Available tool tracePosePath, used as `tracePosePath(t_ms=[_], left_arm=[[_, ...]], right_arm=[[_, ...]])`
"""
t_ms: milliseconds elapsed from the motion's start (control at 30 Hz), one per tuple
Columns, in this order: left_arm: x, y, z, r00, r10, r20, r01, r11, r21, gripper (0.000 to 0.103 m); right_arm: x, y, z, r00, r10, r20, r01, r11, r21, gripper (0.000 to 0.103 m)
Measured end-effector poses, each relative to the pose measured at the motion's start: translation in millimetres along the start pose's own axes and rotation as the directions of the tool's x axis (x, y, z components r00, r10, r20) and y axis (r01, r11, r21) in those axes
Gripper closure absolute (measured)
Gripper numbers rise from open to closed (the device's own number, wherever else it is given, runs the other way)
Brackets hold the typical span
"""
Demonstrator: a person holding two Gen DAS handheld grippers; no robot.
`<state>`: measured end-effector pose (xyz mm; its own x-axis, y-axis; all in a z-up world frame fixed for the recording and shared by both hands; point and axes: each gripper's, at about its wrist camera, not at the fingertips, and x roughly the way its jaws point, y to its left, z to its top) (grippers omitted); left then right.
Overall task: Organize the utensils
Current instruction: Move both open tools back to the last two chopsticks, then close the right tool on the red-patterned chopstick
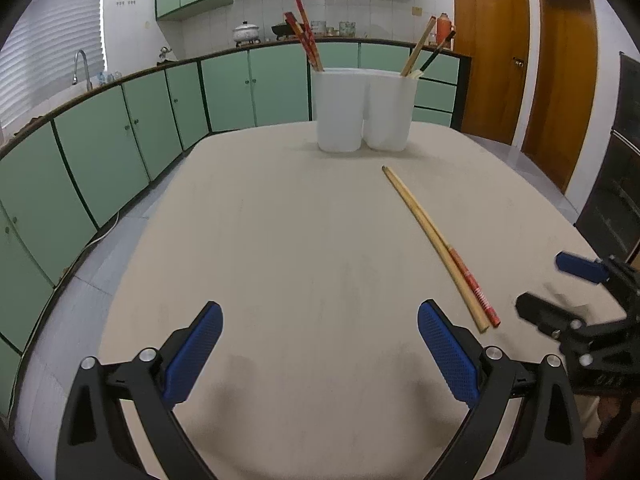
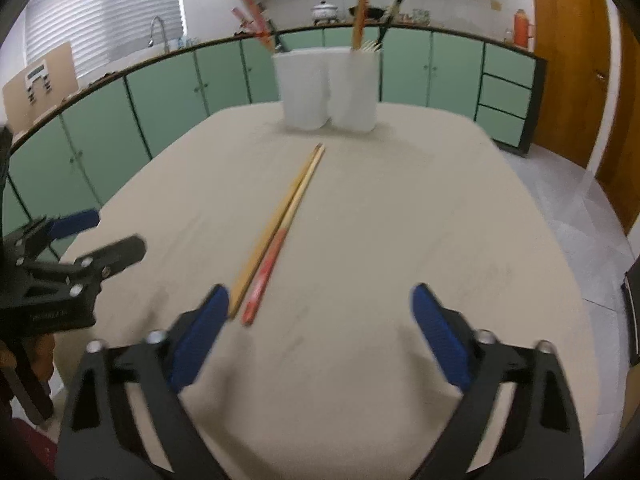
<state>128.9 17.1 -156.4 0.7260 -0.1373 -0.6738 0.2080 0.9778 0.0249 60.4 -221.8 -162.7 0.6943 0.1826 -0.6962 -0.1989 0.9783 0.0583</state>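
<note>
Both hand-held grippers are hovering low over the beige counter (image 1: 280, 240) with nothing in them: the left hand-held gripper (image 1: 320, 354) has its blue pads spread wide over bare surface, and the right hand-held gripper (image 2: 320, 334) is spread wide too, nothing pinched between its pads. Two loose chopsticks are lying side by side on the counter, touching along most of their length. One is a plain bamboo chopstick (image 2: 276, 220), the other a red-handled chopstick (image 2: 266, 270) with a pale tip, both running diagonally with their thin ends aimed toward the back of the counter. From the right wrist view their thick ends sit just beside the right gripper's left pad (image 2: 198, 340), not between the pads as far as I can see, though that frame is kinda blurry. From the left wrist view the same pair lies off to the right of the left gripper, between the two tools. At the far end stand two white holder cups, touching each other: the left white cup (image 1: 339, 110) has red chopsticks sticking out, the right white cup (image 1: 390, 110) has bamboo and dark ones. Green kitchen cabinets (image 1: 120, 148) run behind it all.
</note>
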Motion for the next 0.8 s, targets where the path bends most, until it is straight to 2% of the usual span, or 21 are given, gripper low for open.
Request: tracePosePath(t_ms=[200, 267, 333, 500, 567, 667, 800], left_arm=[[-2.5, 1.7, -2.8, 1.0, 0.004, 0.002, -0.004, 1.0, -0.003, 0.007], [-2.8, 2.9, -2.5, 1.0, 0.004, 0.004, -0.004, 1.0, -0.009, 0.007], [-2.8, 3.4, -1.5, 1.0, 0.007, 0.007, -0.007, 1.0, -0.013, 0.007], [-0.9, 4.6, -0.1, 1.0, 0.006, 0.007, -0.006, 1.0, -0.024, 0.007], [-1.5, 4.9, 0.1, 1.0, 0.007, 0.008, -0.006, 1.0, -0.021, 0.007], [-1.6, 5.1, -0.4, 1.0, 0.005, 0.01, -0.005, 1.0, -0.022, 0.007], [-0.7, 6.5, -1.2, 1.0, 0.003, 0.009, -0.003, 1.0, -0.026, 0.007]], right_arm=[[5.2, 21.5, -5.4, 1.0, 0.0, -0.024, -0.002, 0.998, -0.068, 0.04], [6.5, 24.6, -5.7, 1.0, -0.001, -0.03, -0.001, 0.997, -0.078, 0.052], [8.9, 26.6, -6.6, 0.999, 0.002, -0.041, -0.006, 0.996, -0.084, 0.055], [11.5, 29.2, -3.6, 0.999, -0.014, -0.036, 0.01, 0.996, -0.088, 0.057], [12.9, 26.2, -2.3, 0.999, -0.027, -0.035, 0.024, 0.996, -0.084, 0.063], [15.3, 9.6, 0.4, 0.998, -0.05, -0.038, 0.049, 0.998, -0.031, 0.063], [13.2, -3.3, -0.9, 0.999, -0.034, -0.039, 0.035, 0.999, 0.017, 0.062]])
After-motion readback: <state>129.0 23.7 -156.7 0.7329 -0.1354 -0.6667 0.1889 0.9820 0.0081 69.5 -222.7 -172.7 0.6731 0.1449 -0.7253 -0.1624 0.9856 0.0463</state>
